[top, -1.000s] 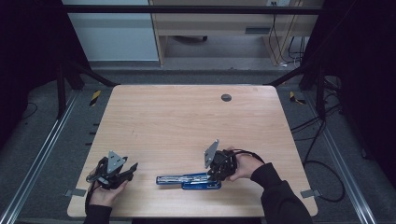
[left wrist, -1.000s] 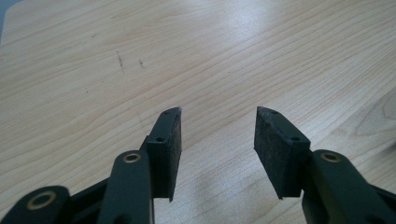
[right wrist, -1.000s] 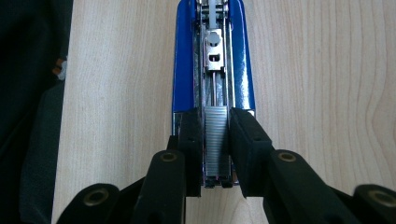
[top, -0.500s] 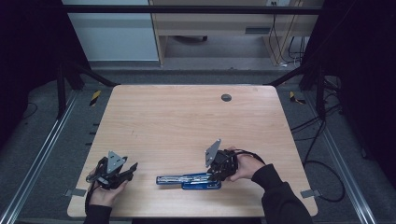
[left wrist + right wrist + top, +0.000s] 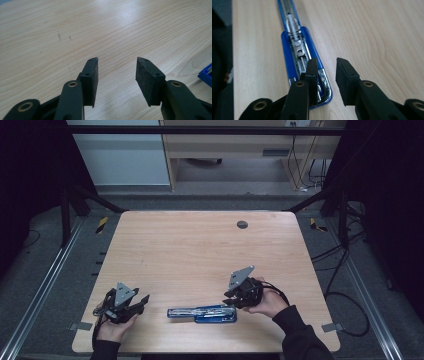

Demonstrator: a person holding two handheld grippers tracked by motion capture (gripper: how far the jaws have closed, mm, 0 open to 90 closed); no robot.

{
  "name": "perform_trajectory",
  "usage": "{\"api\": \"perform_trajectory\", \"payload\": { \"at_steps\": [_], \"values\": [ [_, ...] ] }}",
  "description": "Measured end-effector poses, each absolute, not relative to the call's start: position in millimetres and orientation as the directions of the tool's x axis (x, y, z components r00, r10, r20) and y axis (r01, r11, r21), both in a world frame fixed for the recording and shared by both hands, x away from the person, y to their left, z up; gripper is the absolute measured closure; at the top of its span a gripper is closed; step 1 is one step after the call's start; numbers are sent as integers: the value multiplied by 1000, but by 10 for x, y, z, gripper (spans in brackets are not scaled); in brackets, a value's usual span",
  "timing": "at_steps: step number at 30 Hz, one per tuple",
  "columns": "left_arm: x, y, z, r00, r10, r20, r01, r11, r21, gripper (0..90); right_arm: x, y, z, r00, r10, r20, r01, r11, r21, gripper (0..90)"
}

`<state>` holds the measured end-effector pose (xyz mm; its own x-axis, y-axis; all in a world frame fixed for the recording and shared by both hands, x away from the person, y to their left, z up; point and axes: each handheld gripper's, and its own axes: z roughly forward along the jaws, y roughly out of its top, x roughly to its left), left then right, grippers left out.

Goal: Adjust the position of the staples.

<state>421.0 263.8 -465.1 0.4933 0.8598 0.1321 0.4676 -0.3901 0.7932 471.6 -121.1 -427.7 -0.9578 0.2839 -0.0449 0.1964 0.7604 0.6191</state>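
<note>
Stapler (image 5: 202, 313) lies opened flat at the table's (image 5: 200, 250) near edge, unmoved since a second ago. My left gripper (image 5: 131, 306) sits left of it, jaws apart, empty. My right gripper (image 5: 231, 301) has just been narrowing. Its view shows the metal staple channel (image 5: 298, 53), one jaw over the stapler's end, nothing clamped.

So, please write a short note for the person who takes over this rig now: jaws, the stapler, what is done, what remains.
Left gripper: jaws open, nothing between them, near the table's front left edge.
Right gripper: jaws open at the hinge end of the blue stapler, one jaw over its metal end, no grip; they have just been closing a little.
Stapler: flat near the table's front edge, opened out, staple channel exposed.
Done: stapler lies open.
Left: probably to grip it and close or reload it.
</note>
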Motion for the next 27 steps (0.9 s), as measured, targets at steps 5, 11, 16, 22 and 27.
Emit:
{"api": "perform_trajectory", "payload": {
  "at_steps": [5,11,16,22,27],
  "values": [
    [4197,2605,-4642,506,854,117,465,-385,798,537,4629,-1288,-4283,-924,380,-52,248,696,674,770],
    [4183,2569,-4597,562,821,102,433,-397,809,553,4518,-1442,-4254,-875,483,-43,289,591,753,831],
    [4168,2513,-4540,599,794,108,403,-415,816,553,4434,-1569,-4293,-841,541,-29,314,531,787,866],
    [4150,2440,-4510,635,766,98,387,-426,818,549,4343,-1665,-4365,-815,579,-3,339,481,809,900],
    [4132,2377,-4491,664,742,95,372,-437,819,542,4275,-1735,-4429,-802,596,30,363,448,817,900]
  ]
}}
